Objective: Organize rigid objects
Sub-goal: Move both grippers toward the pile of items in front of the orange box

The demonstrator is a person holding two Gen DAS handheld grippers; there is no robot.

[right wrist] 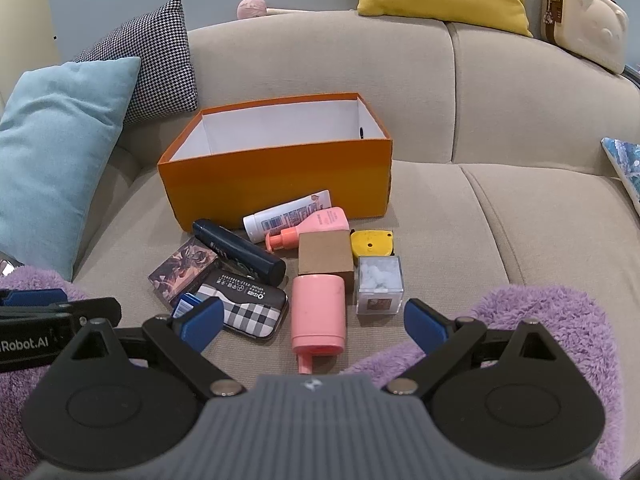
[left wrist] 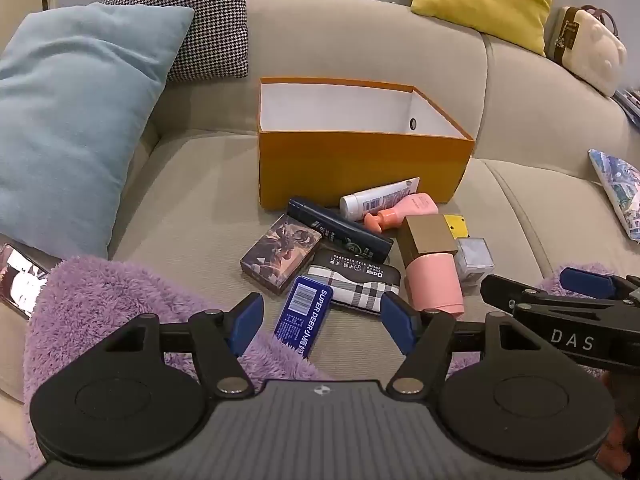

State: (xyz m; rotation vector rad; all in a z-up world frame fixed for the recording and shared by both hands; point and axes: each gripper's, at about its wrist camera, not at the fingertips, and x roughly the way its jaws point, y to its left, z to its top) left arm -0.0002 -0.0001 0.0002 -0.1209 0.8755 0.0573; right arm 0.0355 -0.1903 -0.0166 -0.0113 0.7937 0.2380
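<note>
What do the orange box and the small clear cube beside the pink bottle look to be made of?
The orange box looks like matte cardboard: thin straight walls, plain white inside, sharp folded corners. The clear cube seems to be glossy hard plastic, possibly acrylic: see-through walls with light glints, white fluffy filling visible inside.

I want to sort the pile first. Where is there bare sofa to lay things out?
Bare seat lies right of the orange box and clear cube, toward the patterned cushion, and a strip between the blue pillow and the box. It is crowded in front of the box.
</note>
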